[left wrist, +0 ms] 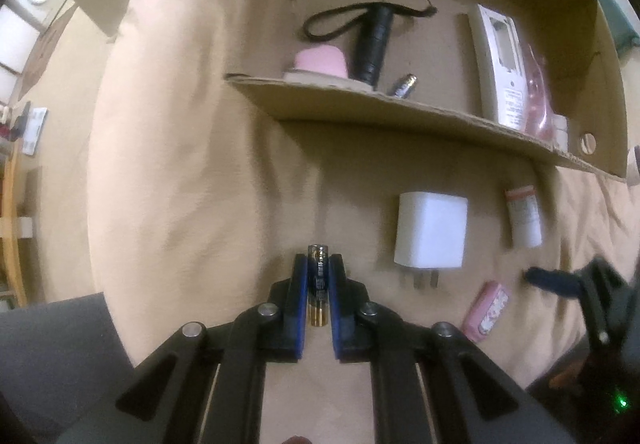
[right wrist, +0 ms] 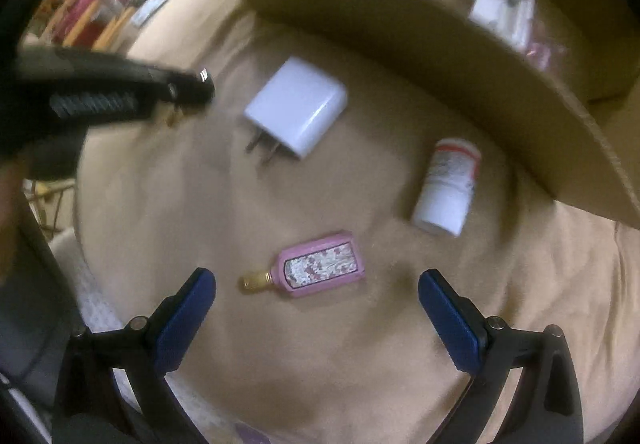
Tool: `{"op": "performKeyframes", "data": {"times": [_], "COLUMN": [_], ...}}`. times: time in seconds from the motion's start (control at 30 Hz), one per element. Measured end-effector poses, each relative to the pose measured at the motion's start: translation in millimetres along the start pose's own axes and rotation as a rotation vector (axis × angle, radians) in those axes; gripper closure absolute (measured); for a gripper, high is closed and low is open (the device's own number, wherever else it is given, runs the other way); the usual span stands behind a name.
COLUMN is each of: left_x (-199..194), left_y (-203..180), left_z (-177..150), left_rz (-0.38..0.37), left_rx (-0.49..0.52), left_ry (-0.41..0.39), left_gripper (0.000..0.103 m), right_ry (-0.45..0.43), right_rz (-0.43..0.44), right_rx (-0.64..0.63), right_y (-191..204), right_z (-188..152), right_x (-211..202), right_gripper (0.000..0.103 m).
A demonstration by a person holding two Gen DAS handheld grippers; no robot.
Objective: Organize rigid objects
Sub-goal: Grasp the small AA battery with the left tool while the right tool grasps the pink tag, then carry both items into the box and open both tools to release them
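Observation:
My left gripper (left wrist: 319,264) is shut on a dark battery (left wrist: 319,286) with a gold end, held above the tan bedcover. To its right lie a white charger (left wrist: 431,230), a white pill bottle (left wrist: 524,216) and a pink perfume bottle (left wrist: 486,310). In the right wrist view my right gripper (right wrist: 316,280) stands open just above the pink perfume bottle (right wrist: 320,264), with the charger (right wrist: 298,106) and the pill bottle (right wrist: 446,186) beyond it. The left gripper (right wrist: 120,92) shows there at the upper left.
A cardboard box (left wrist: 360,100) lies open behind the objects. It holds a black flashlight (left wrist: 374,40), a pink item (left wrist: 320,60), another battery (left wrist: 404,84) and a white device (left wrist: 502,64). The tan bedcover (left wrist: 180,164) spreads left; floor and furniture lie beyond.

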State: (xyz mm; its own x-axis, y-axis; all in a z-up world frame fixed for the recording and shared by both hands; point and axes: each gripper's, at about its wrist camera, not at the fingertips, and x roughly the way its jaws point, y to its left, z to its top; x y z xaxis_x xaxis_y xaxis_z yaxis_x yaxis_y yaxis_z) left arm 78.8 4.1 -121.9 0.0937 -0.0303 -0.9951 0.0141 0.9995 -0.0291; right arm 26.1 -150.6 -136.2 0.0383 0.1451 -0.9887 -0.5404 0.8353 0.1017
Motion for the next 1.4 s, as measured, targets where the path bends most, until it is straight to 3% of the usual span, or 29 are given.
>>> {"op": "performKeyframes", "data": {"times": [0.07,0.1,0.17,0.23,0.67,0.9,1.2,1.4], "left_x": [-1,-1,0,-3,-8,-29,-76,-106], "left_y": [5,6,-3,-8,-16,-18,-27,-36], "left_z": [2,2,0,5,1,-2,-3,8], "left_rz": [0.000,-0.001,0.000,0.005,0.044,0.064,0.045,0.031], "left_rx": [-0.003,-0.004,-0.004,-0.001,-0.003,0.001,0.031,0.073], "left_ry": [0.001,0.003,0.007,0.008,-0.038,-0.100,-0.201,-0.256], "left_gripper": [0.094,0.094,0.094,0.094,0.094,0.094,0.094,0.094], "right_ry": [0.014,0.016,0.010,-0.010,-0.085,-0.191,-0.406,-0.498], "right_rz": [-0.006,-0.009,-0.011,-0.012,0.010,0.015,0.017,0.002], "right_rx": [-0.002,-0.004,-0.018,-0.034,-0.044,-0.029,0.076,0.146], "right_y": [-2,-2,-2,2,9,11,-19,-36], "right_z": [1,2,3,4,-2,-12,-9,-13], "right_x": [6,8,9,6,-20,-53,-102,-127], "right_gripper": [0.003,0.011,0.018,0.036,0.037,0.037,0.037,0.037]}}
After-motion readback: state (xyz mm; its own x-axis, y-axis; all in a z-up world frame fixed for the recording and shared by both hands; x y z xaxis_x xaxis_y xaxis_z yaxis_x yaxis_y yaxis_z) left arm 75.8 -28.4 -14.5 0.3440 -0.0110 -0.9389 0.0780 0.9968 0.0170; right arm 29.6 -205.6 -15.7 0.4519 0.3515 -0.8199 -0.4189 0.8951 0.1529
